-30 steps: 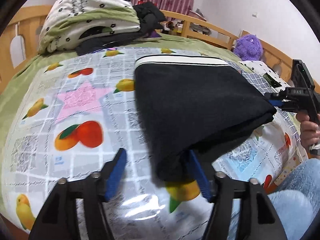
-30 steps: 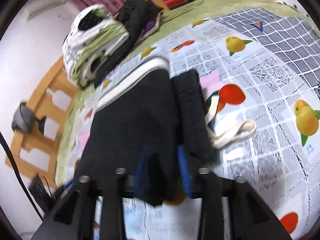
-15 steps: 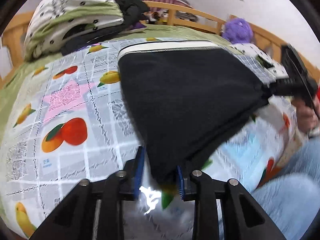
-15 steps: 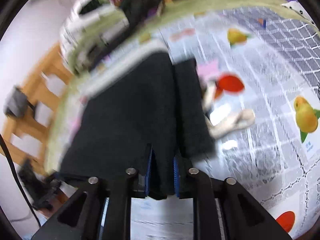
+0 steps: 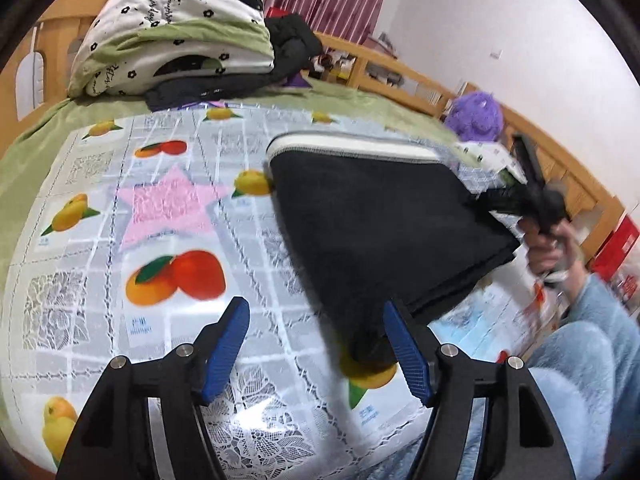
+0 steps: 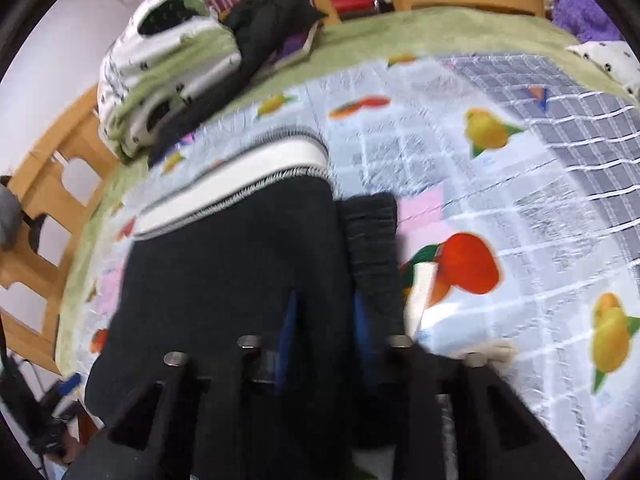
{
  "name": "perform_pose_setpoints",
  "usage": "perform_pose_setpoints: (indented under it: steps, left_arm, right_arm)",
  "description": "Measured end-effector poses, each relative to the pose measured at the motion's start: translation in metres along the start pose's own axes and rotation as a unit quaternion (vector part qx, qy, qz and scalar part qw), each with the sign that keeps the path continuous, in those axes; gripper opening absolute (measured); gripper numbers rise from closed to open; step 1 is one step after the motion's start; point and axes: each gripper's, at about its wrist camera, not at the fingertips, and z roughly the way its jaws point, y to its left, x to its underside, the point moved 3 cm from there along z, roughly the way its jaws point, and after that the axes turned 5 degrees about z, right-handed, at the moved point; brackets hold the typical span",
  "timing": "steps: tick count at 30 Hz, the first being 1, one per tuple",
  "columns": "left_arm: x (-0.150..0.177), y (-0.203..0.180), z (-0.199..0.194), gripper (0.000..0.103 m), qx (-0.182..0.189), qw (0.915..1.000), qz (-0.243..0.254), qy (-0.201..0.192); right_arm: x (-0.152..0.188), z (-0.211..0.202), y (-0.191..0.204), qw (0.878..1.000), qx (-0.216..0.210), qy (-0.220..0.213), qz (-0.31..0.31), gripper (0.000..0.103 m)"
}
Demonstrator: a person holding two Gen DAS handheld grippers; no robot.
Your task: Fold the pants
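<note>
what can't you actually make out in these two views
- Right wrist view: motion blur smears the pants; black cloth covers the right tool pads, so the closing jaws' grip point is hidden.
- Left wrist view: the pants corner by the opening left tool is blurred.
- Left wrist view: the far right tool is blurred where it meets the cloth.

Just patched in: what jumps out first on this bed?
The black pants, folded with their white waistband toward the headboard, lie on the fruit-print sheet. The right gripper is closing on their near edge; the left gripper is opening, a corner of the pants between its blue pads. A rolled quilt sits at the head.
</note>
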Motion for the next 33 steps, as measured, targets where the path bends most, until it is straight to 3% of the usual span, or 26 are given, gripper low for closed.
perform_pose_setpoints:
  steps: [2, 3, 4, 7, 8, 11, 13, 14, 17, 21, 24, 26, 27, 29, 33]
  left_arm:
    - [-0.002, 0.004, -0.003, 0.068, -0.009, 1.0, -0.003, 0.001]
    - [-0.002, 0.005, -0.003, 0.068, -0.015, 0.9999, -0.001, 0.002]
    - [-0.003, 0.005, -0.003, 0.068, -0.019, 0.9998, 0.0, 0.001]
    - [-0.008, 0.002, 0.004, 0.068, -0.009, 0.9998, -0.018, -0.004]
    - [-0.011, -0.003, 0.008, 0.068, -0.002, 0.9997, -0.023, -0.003]
    - [-0.019, -0.023, 0.023, 0.068, 0.004, 0.9999, -0.014, -0.005]
    - [-0.018, -0.034, 0.038, 0.068, -0.011, 0.9999, -0.003, 0.012]
    - [-0.013, -0.039, 0.053, 0.068, -0.025, 0.9987, 0.004, 0.043]
    - [0.008, -0.038, 0.082, 0.069, -0.034, 0.9945, -0.002, 0.099]
    - [0.012, -0.037, 0.079, 0.068, -0.022, 0.9936, -0.013, 0.11]
    - [-0.002, -0.036, 0.066, 0.067, -0.017, 0.9951, -0.007, 0.097]
    - [-0.018, -0.037, 0.059, 0.068, -0.024, 0.9968, 0.003, 0.076]
    - [-0.028, -0.036, 0.057, 0.068, -0.023, 0.9975, 0.002, 0.067]
    - [-0.049, -0.031, 0.063, 0.068, -0.024, 0.9979, -0.01, 0.059]
    - [-0.09, -0.02, 0.093, 0.068, -0.028, 0.9981, -0.024, 0.049]
  right_arm:
    - [-0.001, -0.027, 0.003, 0.999, -0.033, -0.037, -0.015, 0.008]
    - [-0.001, -0.04, -0.005, 0.996, -0.066, -0.052, 0.009, 0.008]
    - [0.0, -0.046, -0.014, 0.995, -0.072, -0.061, 0.028, 0.008]
    - [0.011, -0.021, -0.029, 1.0, -0.003, -0.022, 0.019, 0.009]
    - [0.016, -0.011, -0.034, 1.0, 0.004, -0.004, 0.022, 0.014]
    - [0.019, -0.027, -0.04, 0.999, -0.001, -0.02, 0.034, 0.028]
    - [0.021, -0.048, -0.038, 0.998, -0.015, -0.045, 0.043, 0.028]
    - [0.024, -0.054, -0.035, 0.998, -0.018, -0.049, 0.035, 0.028]
    - [0.039, -0.043, -0.03, 1.0, 0.009, -0.014, -0.002, 0.018]
    - [0.056, -0.029, -0.031, 0.999, 0.033, 0.014, -0.017, 0.018]
    - [0.043, -0.041, -0.03, 0.999, 0.021, 0.027, -0.016, 0.019]
    - [0.031, -0.056, -0.028, 1.0, 0.005, -0.01, -0.017, 0.02]
    - [0.023, -0.06, -0.027, 0.999, 0.002, -0.027, -0.019, 0.028]
    - [0.003, -0.056, -0.023, 0.999, -0.004, -0.042, -0.017, 0.036]
    - [-0.035, -0.022, -0.018, 0.999, -0.034, -0.034, 0.014, 0.036]
